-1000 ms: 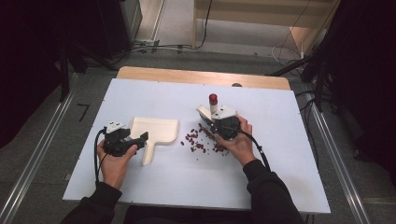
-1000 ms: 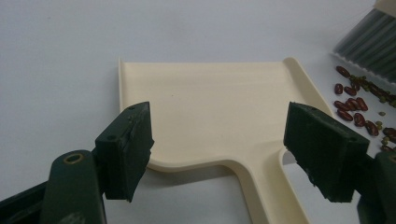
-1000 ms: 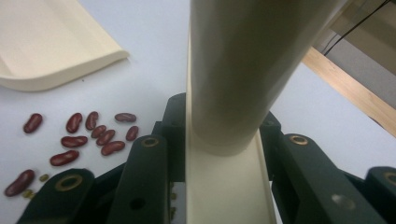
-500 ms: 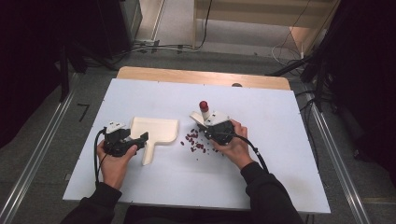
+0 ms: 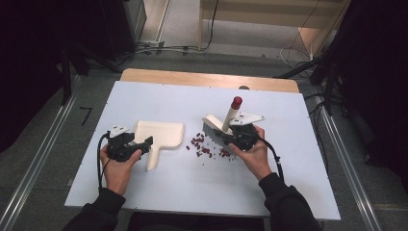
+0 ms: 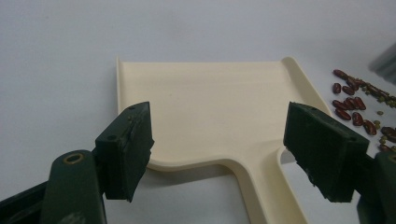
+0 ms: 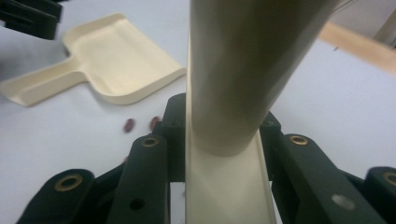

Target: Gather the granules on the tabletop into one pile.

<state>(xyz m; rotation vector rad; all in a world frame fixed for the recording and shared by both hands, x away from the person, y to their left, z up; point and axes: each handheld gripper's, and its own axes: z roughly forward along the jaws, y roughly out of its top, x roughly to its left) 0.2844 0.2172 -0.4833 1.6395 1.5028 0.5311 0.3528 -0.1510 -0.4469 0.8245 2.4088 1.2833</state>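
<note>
A cream dustpan lies flat on the white table, its handle pointing toward the person. My left gripper stands open at that handle; in the left gripper view the wide-apart jaws flank the dustpan without touching it. My right gripper is shut on a cream brush with a red tip, bristles down at the right edge of several dark red beans. The brush handle rises between the jaws of the right gripper.
A wooden strip runs along the table's far edge. Metal rails border both sides. Beans lie just right of the dustpan's open lip. Bare tabletop stretches to the far side and front.
The right hand carried the brush left toward the beans, then back to the right and slightly up. The brush's handle now leans right. The left hand and dustpan stayed still.
</note>
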